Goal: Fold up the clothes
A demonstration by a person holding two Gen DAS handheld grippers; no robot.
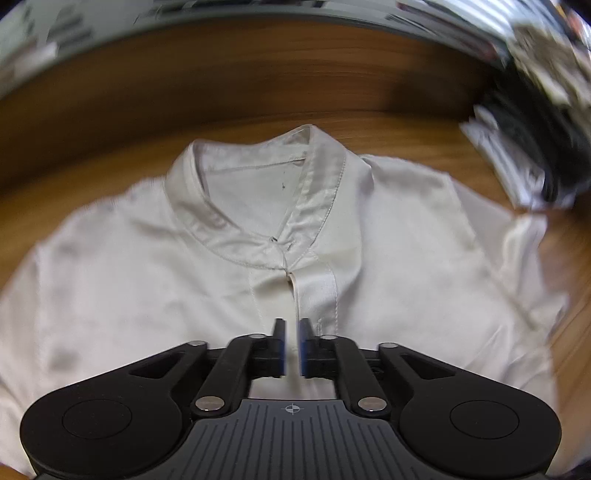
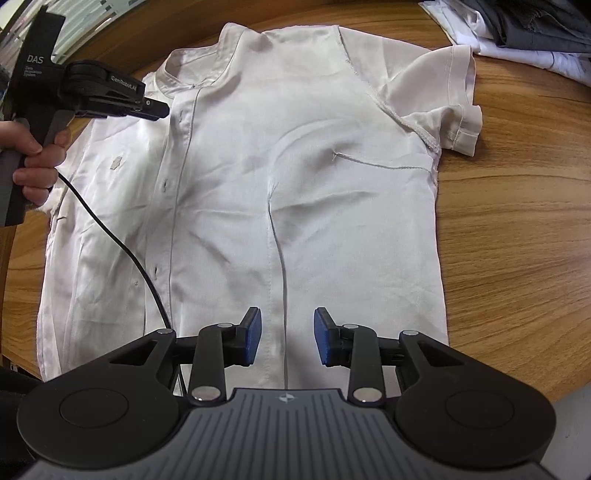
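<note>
A white short-sleeved shirt (image 2: pixel 314 203) lies flat, front up, on the wooden table (image 2: pixel 517 229), its band collar (image 1: pixel 258 192) at the far end. My left gripper (image 1: pixel 293 325) hovers over the button placket just below the collar. Its blue pads stand a narrow gap apart with only the cloth below showing between them. In the right wrist view the left gripper (image 2: pixel 162 109) points in from the left, above the shirt's chest. My right gripper (image 2: pixel 287 314) stands open over the shirt's lower hem, a long crease running between its fingers, nothing held.
A pile of white and dark clothes (image 2: pixel 517 33) lies at the table's far right, also blurred in the left wrist view as the pile (image 1: pixel 517 162). A person's hand (image 2: pixel 33 158) holds the left gripper's handle, and a black cable (image 2: pixel 122 243) trails across the shirt's left side.
</note>
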